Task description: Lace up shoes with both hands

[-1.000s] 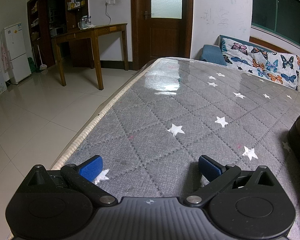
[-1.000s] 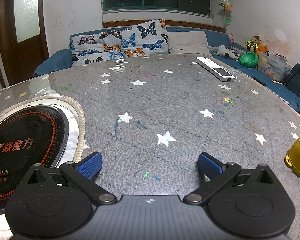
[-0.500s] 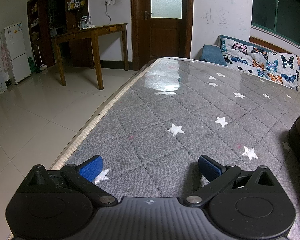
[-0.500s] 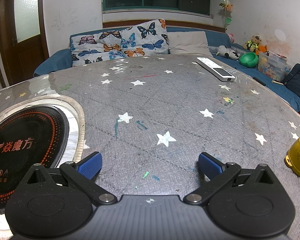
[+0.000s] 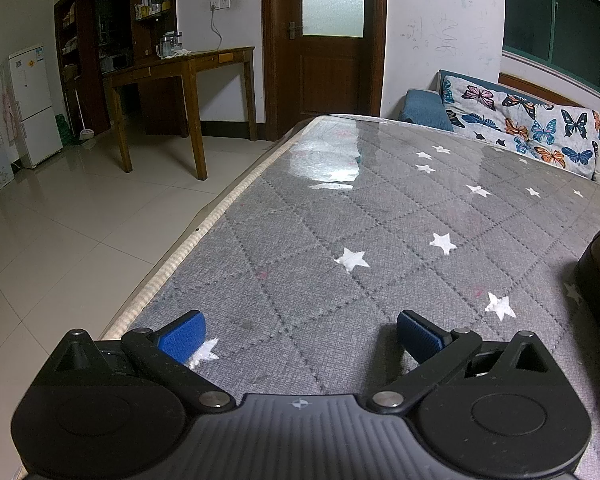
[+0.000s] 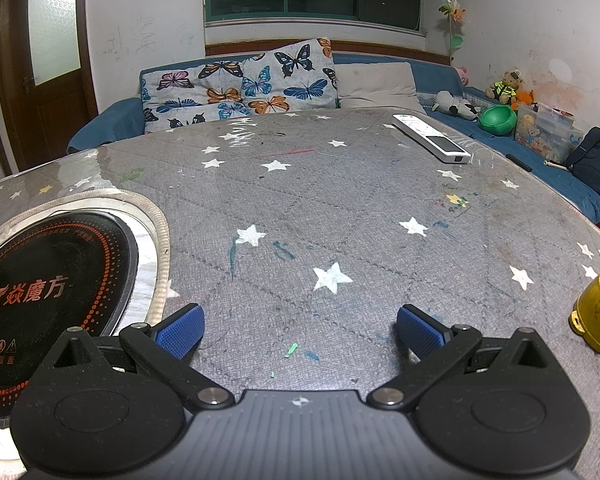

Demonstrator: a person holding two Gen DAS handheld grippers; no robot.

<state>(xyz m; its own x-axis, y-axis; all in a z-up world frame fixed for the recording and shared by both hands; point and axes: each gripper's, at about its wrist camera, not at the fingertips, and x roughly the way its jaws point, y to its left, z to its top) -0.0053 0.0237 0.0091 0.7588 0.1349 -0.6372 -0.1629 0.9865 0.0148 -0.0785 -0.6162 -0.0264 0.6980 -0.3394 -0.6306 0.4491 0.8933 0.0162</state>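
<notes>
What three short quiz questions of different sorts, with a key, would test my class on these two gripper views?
1. True or false: the left gripper is shut on a lace.
2. The white remote lies: A) on the floor B) on the starred table cover C) on the sofa.
3. Fill in: left of the right gripper sits a round black ____.

Key: 1 false, it is open and empty; 2 B; 3 hotplate.

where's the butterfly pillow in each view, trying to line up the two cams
Left wrist view: the butterfly pillow lies at the far right, beyond the table's far edge.
Right wrist view: the butterfly pillow sits at upper centre-left, propped on the blue sofa behind the table.
Shared landmark: the wooden door with a frosted glass pane, top centre in the left view, far left in the right view.
</notes>
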